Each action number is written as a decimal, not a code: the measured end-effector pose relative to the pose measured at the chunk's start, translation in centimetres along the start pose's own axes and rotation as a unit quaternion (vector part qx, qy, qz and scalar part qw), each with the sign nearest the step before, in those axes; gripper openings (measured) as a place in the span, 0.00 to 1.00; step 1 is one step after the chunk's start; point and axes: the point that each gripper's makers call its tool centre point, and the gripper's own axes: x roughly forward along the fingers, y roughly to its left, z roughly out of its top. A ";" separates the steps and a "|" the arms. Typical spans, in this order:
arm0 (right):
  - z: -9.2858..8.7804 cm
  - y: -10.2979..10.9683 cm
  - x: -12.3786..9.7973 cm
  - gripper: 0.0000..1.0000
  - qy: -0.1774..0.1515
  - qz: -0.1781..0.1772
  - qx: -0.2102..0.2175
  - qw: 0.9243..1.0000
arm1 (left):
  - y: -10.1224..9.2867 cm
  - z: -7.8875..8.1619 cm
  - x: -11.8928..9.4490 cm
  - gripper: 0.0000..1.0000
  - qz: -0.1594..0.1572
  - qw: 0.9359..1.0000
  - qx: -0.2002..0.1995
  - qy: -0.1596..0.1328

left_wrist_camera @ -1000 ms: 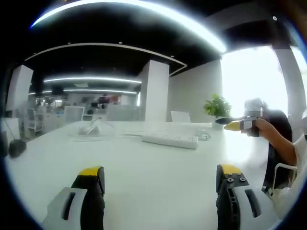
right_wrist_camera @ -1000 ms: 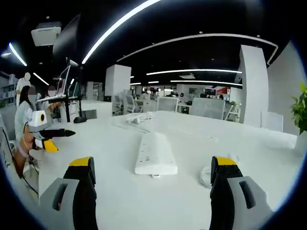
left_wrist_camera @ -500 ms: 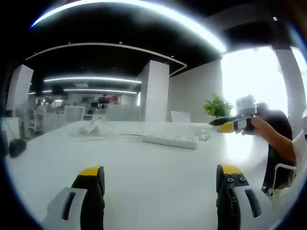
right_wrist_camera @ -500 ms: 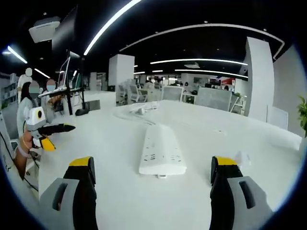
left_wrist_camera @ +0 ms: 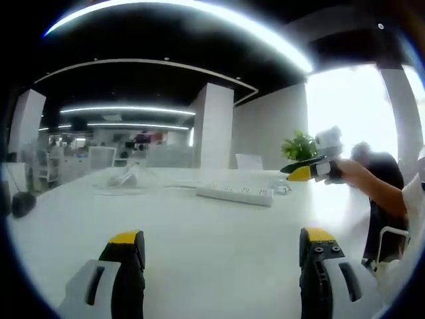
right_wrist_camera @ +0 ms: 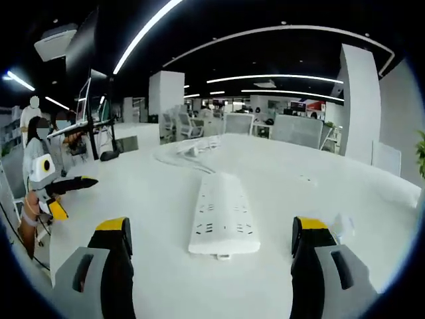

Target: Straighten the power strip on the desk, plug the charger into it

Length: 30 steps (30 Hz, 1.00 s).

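Both tools are wide open and hold nothing. The right tool (right_wrist_camera: 209, 249) hovers above the power strip (right_wrist_camera: 222, 214), centre of frame on the white counter (right_wrist_camera: 153, 199). The left tool (left_wrist_camera: 222, 256) hangs over bare counter; a small white object (right_wrist_camera: 344, 224), maybe the charger, lies at lower right.

In the right gripper view the charger (right_wrist_camera: 343, 224) sits half hidden behind the right gripper's (right_wrist_camera: 211, 247) jaw, near the desk's (right_wrist_camera: 159, 199) right edge; its prongs cannot be made out. In the left gripper view the strip's (left_wrist_camera: 235, 193) sockets are too small to count, and the charger (left_wrist_camera: 284, 190) just past its end is a pale blur against window glare.
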 end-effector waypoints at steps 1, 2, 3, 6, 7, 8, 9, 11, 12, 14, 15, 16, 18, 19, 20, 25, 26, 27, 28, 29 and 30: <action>0.1 -0.1 0.2 1.00 -0.001 0.000 -0.001 1.000 | 0.0 0.0 0.0 0.99 0.000 1.000 0.000 0.000; 0.2 -0.2 0.3 1.00 -0.002 -0.001 -0.001 1.000 | 0.0 0.0 0.0 0.99 0.000 1.000 0.000 0.000; 0.3 -0.2 0.5 1.00 -0.003 -0.001 -0.001 1.000 | 0.0 0.0 0.0 0.99 -0.001 1.000 0.000 0.000; 0.4 -0.2 0.8 1.00 -0.001 -0.001 -0.003 1.000 | -0.1 0.0 0.0 0.99 -0.001 1.000 0.001 -0.001; 0.5 -0.2 0.9 1.00 -0.001 -0.001 -0.003 1.000 | -0.1 0.0 0.0 0.99 -0.001 1.000 0.001 0.000; 0.6 -0.2 1.0 1.00 -0.004 0.000 -0.003 1.000 | 0.0 0.0 0.0 0.99 0.000 1.000 0.001 0.000; 0.8 -0.2 1.1 1.00 -0.007 -0.001 -0.003 1.000 | 0.0 0.0 -0.1 0.99 0.000 1.000 0.001 0.000; 1.0 -0.3 1.3 1.00 -0.006 -0.002 -0.003 1.000 | 0.0 0.0 -0.1 0.99 0.001 1.000 0.000 0.000; 1.1 -0.3 1.4 1.00 -0.006 -0.002 -0.004 1.000 | 0.0 0.0 -0.1 0.99 0.001 1.000 0.000 0.000; 1.4 -0.4 1.7 1.00 -0.009 -0.004 -0.005 1.000 | 0.1 -0.1 -0.2 0.99 0.001 1.000 0.000 0.000; 1.6 -0.5 1.9 1.00 -0.010 -0.004 -0.005 1.000 | 0.1 -0.1 -0.2 0.99 0.002 1.000 0.000 0.000; 1.7 -0.5 2.1 1.00 -0.010 -0.003 -0.005 1.000 | 0.1 -0.1 -0.2 0.99 0.002 1.000 0.001 0.000; 1.9 -0.4 2.3 1.00 -0.010 -0.002 -0.006 1.000 | 0.2 -0.1 -0.3 0.99 0.003 1.000 0.000 0.000; 2.1 -0.3 2.5 1.00 -0.010 -0.001 -0.008 1.000 | 0.2 0.0 -0.3 0.99 0.004 1.000 0.000 -0.001; 2.3 -0.3 2.7 1.00 -0.010 -0.001 -0.009 1.000 | 0.2 0.0 -0.3 0.99 0.004 1.000 0.000 -0.001; 3.0 -0.5 3.7 1.00 -0.008 0.002 -0.013 1.000 | 0.2 -0.1 -0.5 0.99 0.005 1.000 0.001 -0.001; 3.0 -0.5 3.8 1.00 -0.007 0.002 -0.013 1.000 | 0.3 -0.1 -0.5 0.99 0.005 1.000 0.001 -0.001; 3.1 -0.5 4.1 1.00 -0.006 0.003 -0.012 1.000 | 0.3 -0.1 -0.6 0.99 0.006 1.000 0.000 -0.001; 3.2 -0.5 4.1 1.00 -0.006 0.003 -0.012 1.000 | 0.3 -0.1 -0.6 0.99 0.007 1.000 0.000 -0.001; 3.2 -0.5 4.3 1.00 -0.005 0.004 -0.013 1.000 | 0.4 -0.1 -0.7 0.99 0.008 1.000 0.000 -0.001; 3.2 -0.5 4.5 1.00 -0.004 0.004 -0.012 1.000 | 0.4 -0.2 -0.7 0.99 0.008 1.000 -0.001 -0.001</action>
